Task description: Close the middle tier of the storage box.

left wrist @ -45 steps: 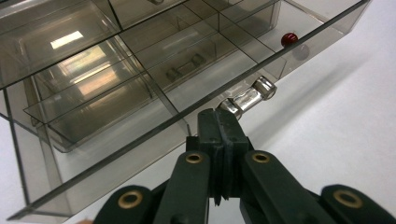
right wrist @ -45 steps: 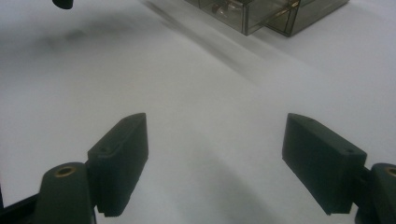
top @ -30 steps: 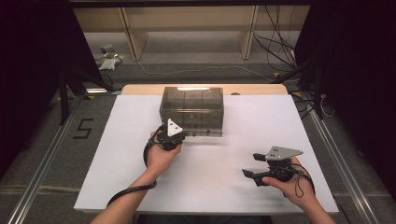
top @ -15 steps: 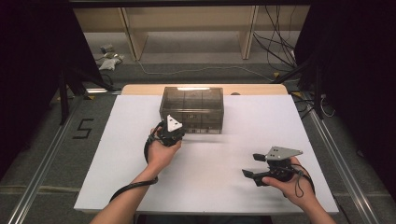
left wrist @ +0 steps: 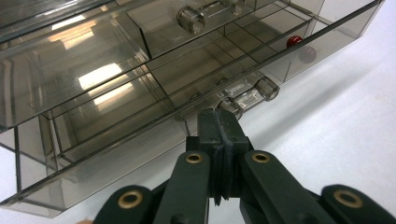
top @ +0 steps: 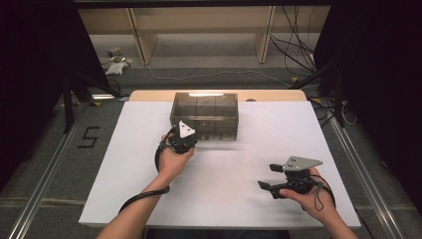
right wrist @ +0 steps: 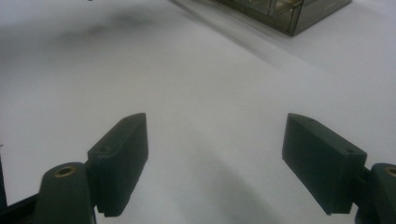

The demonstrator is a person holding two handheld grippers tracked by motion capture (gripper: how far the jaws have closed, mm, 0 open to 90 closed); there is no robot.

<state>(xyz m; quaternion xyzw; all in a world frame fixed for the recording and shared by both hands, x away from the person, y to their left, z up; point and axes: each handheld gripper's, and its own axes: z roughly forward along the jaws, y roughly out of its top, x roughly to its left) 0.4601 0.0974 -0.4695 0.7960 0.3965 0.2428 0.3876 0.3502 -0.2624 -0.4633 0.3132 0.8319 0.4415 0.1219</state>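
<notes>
My left gripper (left wrist: 219, 122) sits pressed shut at the lower drawer handle (left wrist: 247, 95) of the smoky clear drawer box (top: 205, 114), upper centre of the high view. My right gripper (top: 271, 177) rests wide open over the white table (top: 124, 164), lower right.

Smoky transparent plastic drawer box (left wrist: 140, 93): cut off by the left gripper view's edges at 9 and 12 o'clock; in the right gripper view only a corner shows at 1 o'clock. Small red round object (left wrist: 293, 41) inside, at 2 o'clock: too small to identify. Left gripper (left wrist: 218, 122): jaw tips hide the clear drawer handle's (left wrist: 247, 95) near end, contact uncertain.
</notes>
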